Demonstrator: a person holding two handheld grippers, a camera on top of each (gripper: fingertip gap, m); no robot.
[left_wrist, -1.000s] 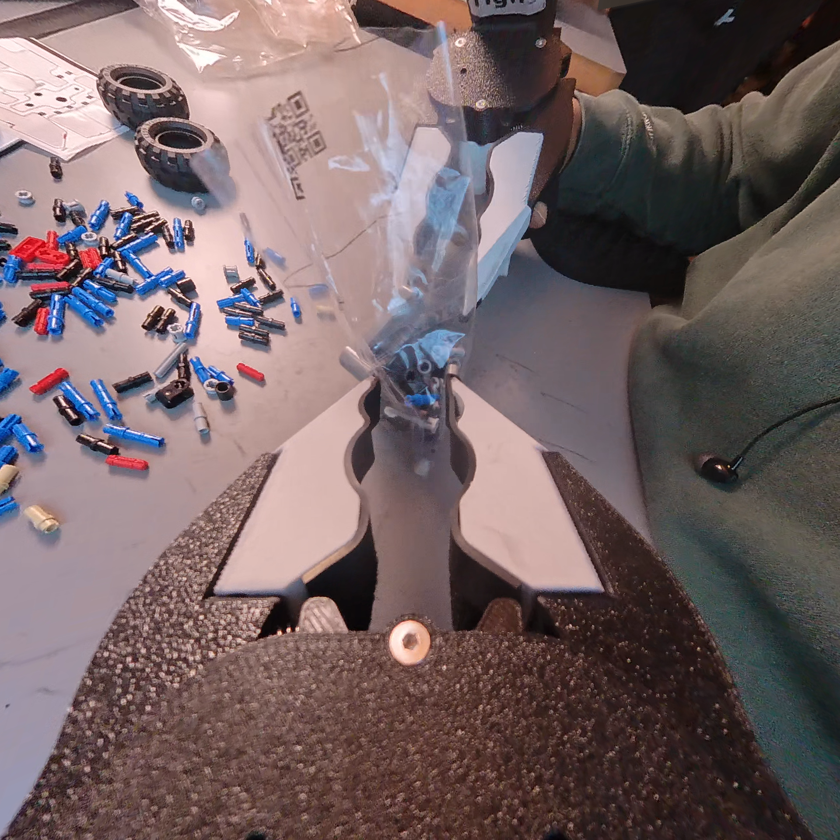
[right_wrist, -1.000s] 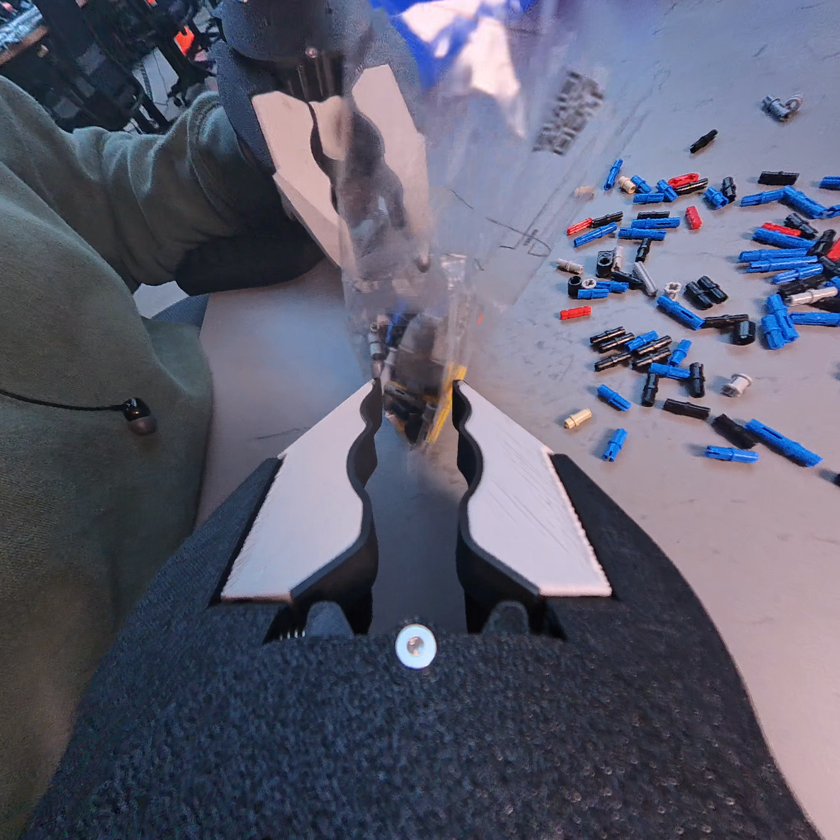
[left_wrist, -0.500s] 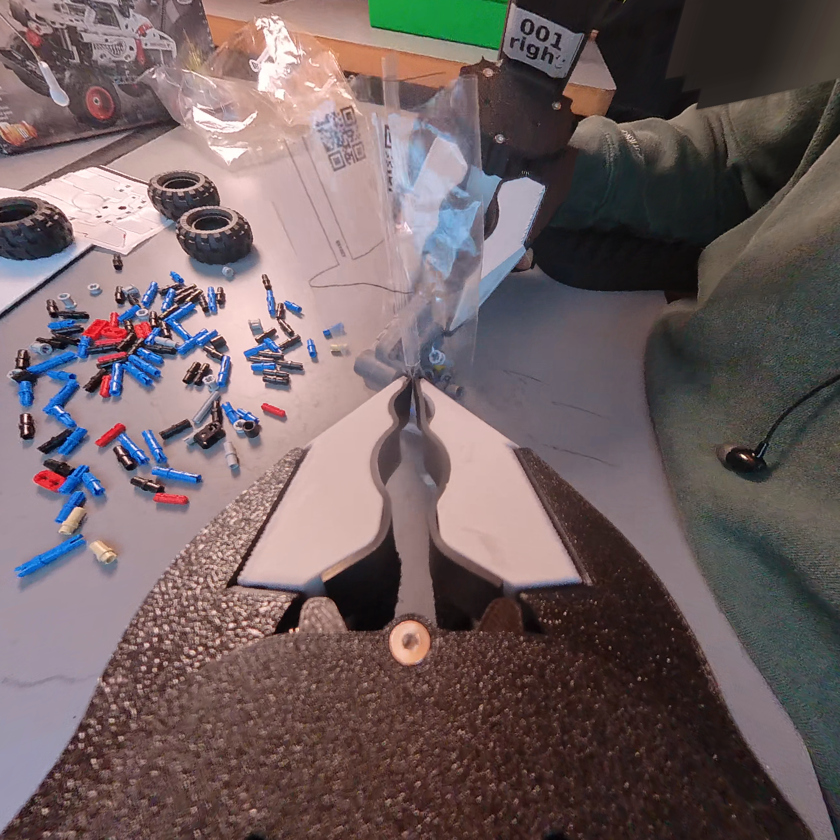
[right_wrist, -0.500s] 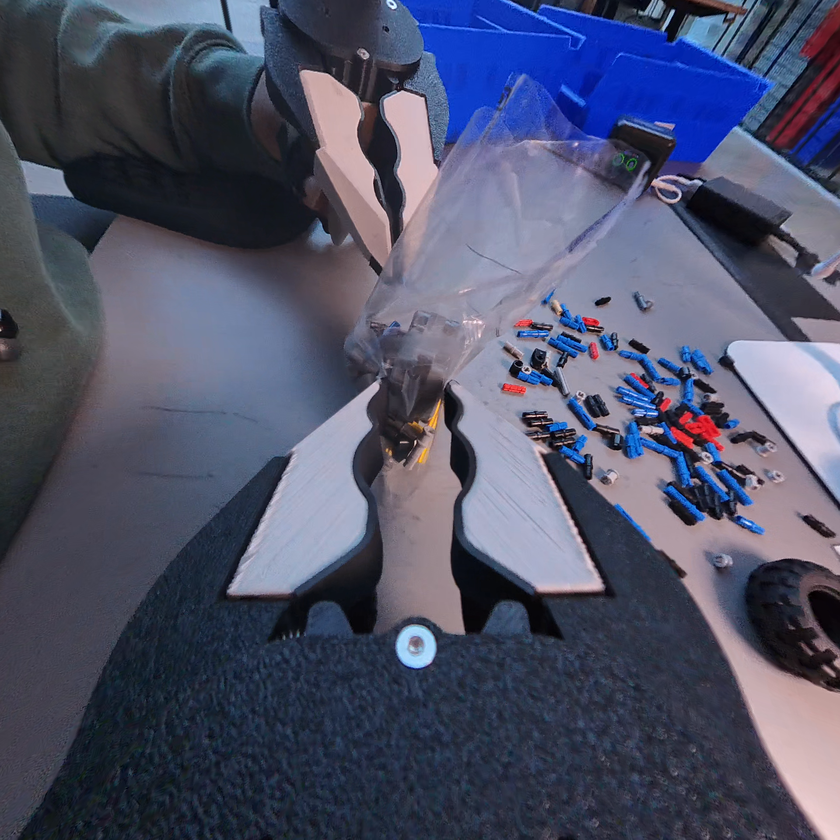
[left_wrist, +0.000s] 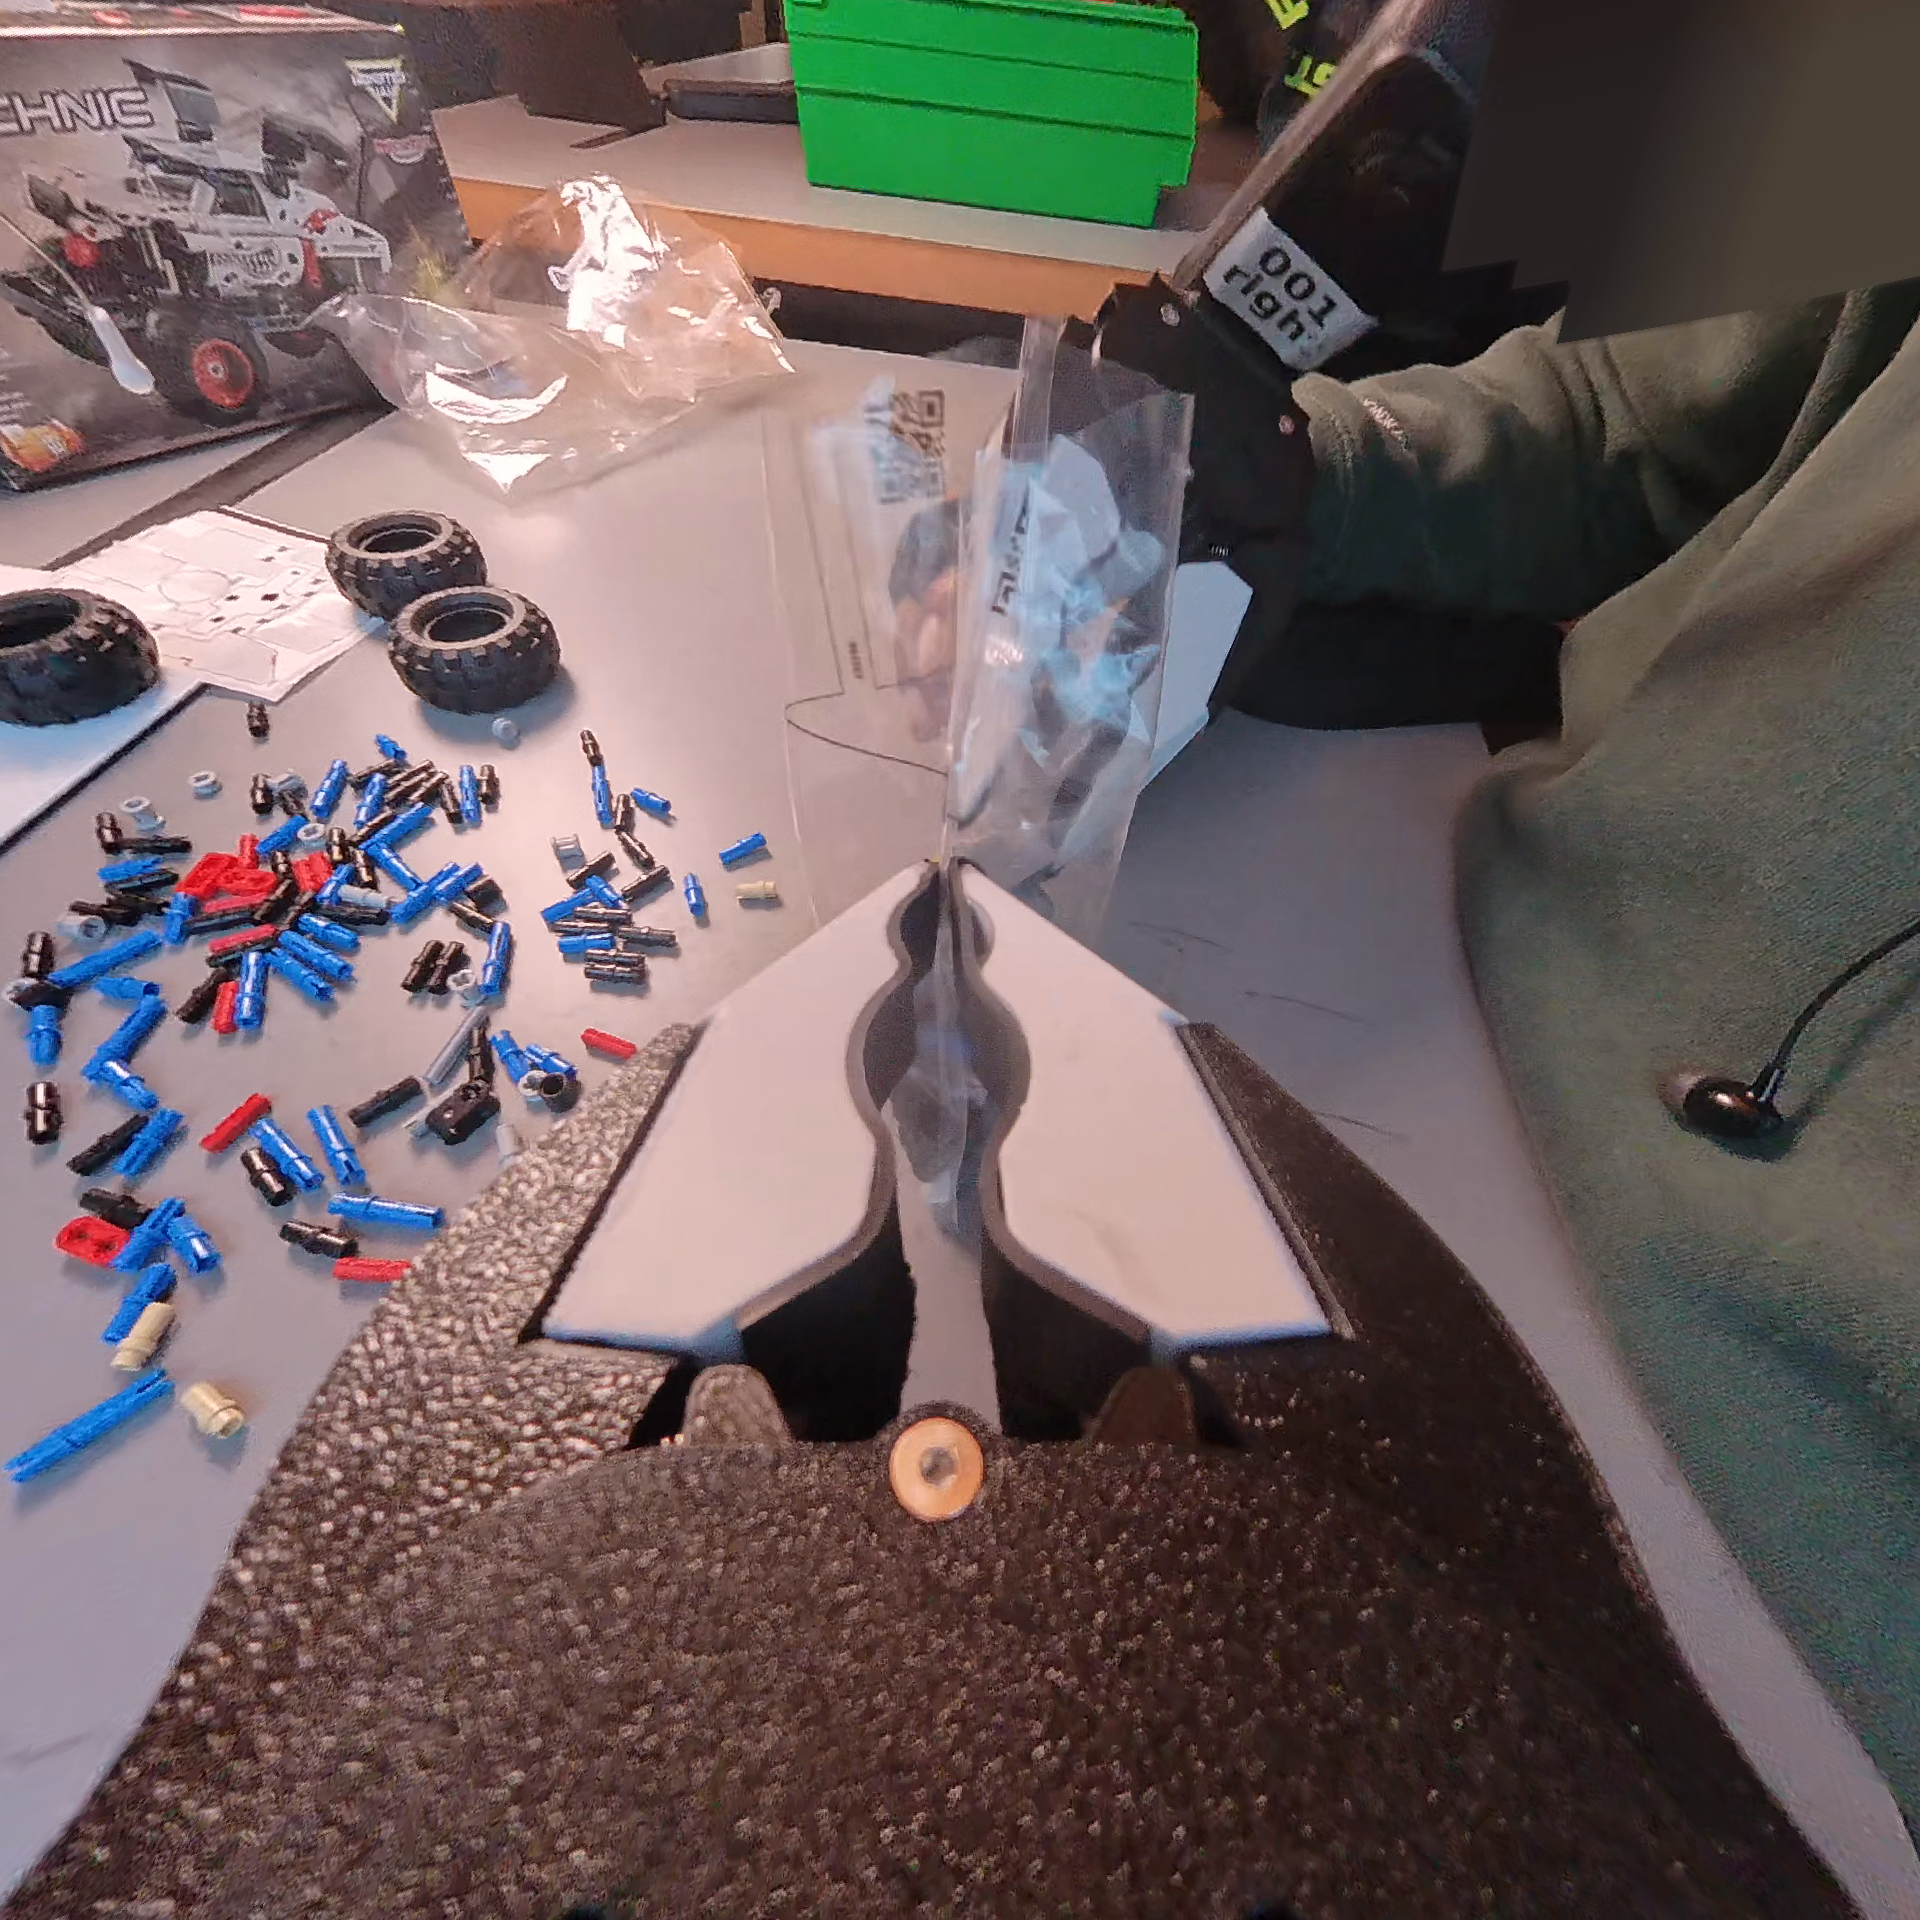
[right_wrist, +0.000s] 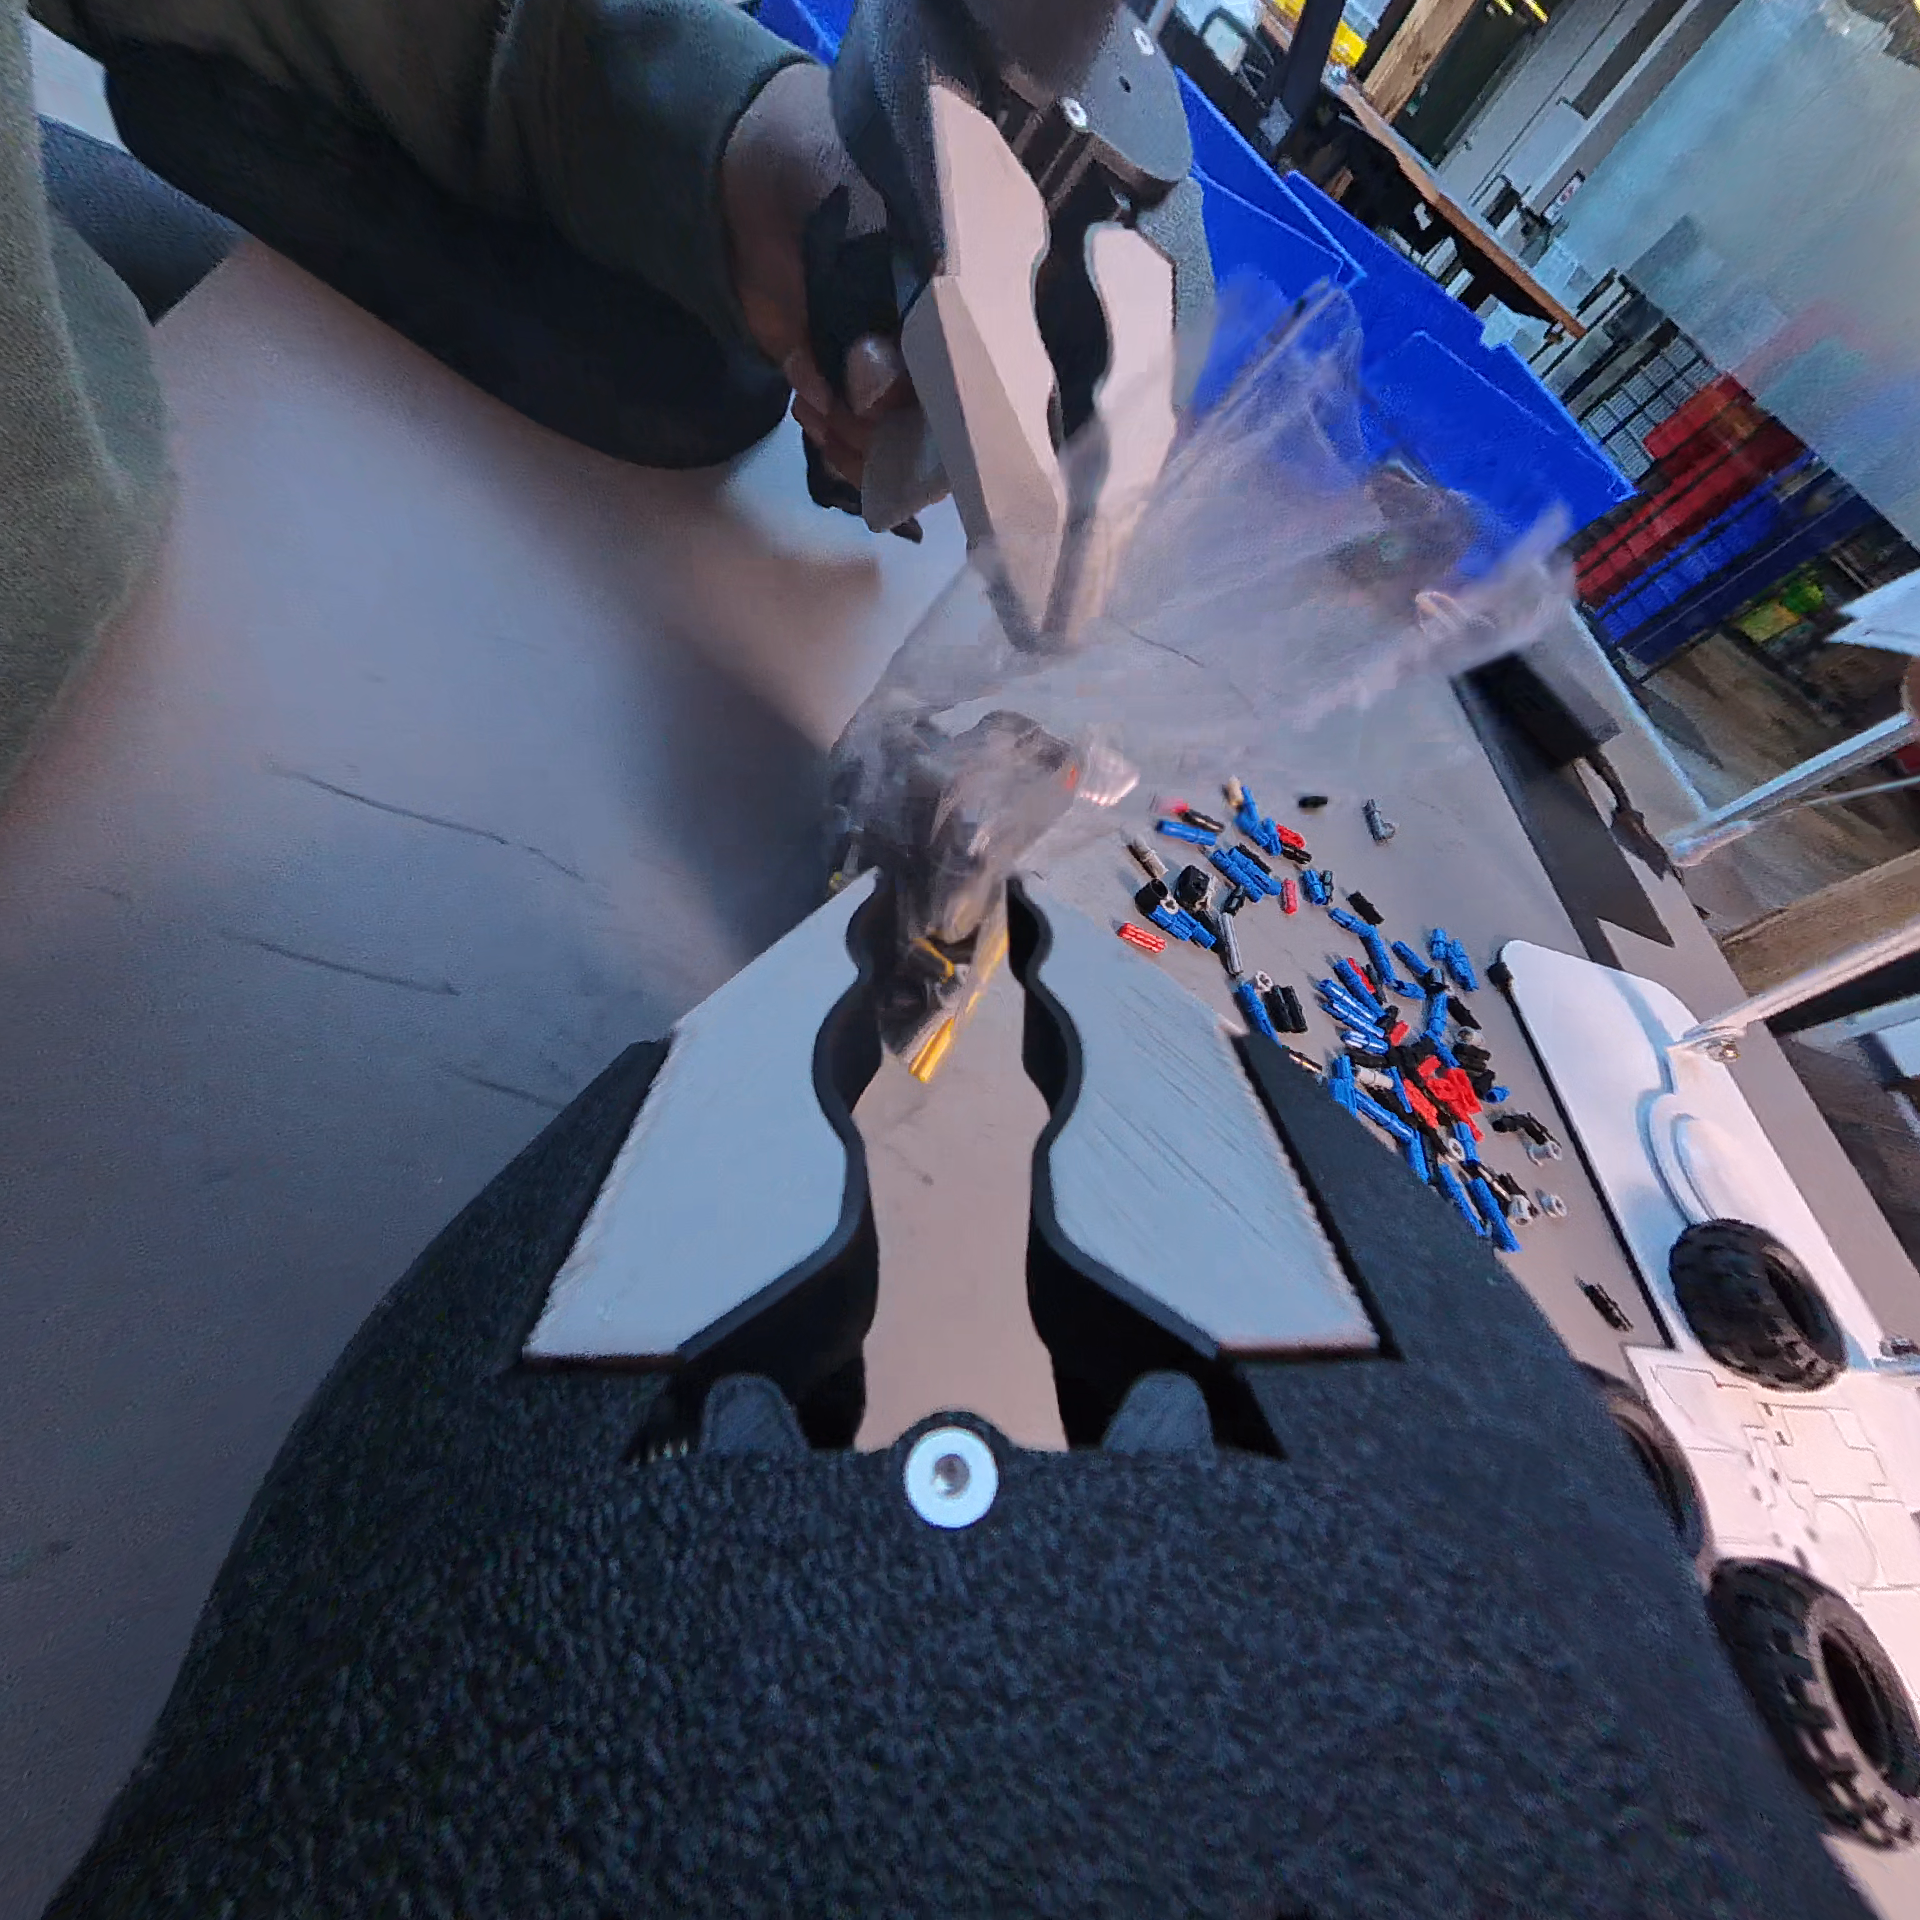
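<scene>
Your left gripper (left_wrist: 943, 873) has its fingertips pinched together on the edge of the clear plastic bag of small parts (left_wrist: 1049, 644), film trailing back between the fingers. Your right gripper (right_wrist: 940, 904) has its fingers parted but clamped around the bag's lumpy bottom end, where dark and yellow pieces bunch up.

The left wrist view alone shows the grey cardboard box with a truck picture (left_wrist: 197, 239), the empty crumpled clear bags (left_wrist: 582, 343), the green plastic bin (left_wrist: 987, 104) and the printed code on the held bag. The right wrist view alone shows the blue storage bins (right_wrist: 1455, 395) and the white flat sheet (right_wrist: 1621, 1122). Both show the pile of small blue, black and red pins (left_wrist: 291, 956) on the grey table (left_wrist: 1299, 894), and the black rubber tyres (left_wrist: 473, 644).

The bag's contents are smeared by blur and glare in the right view. Seen from the left, your right gripper is mostly hidden behind the bag. The bag is off the table, between the two grippers, just in front of your green sweatshirt (left_wrist: 1714, 935).
</scene>
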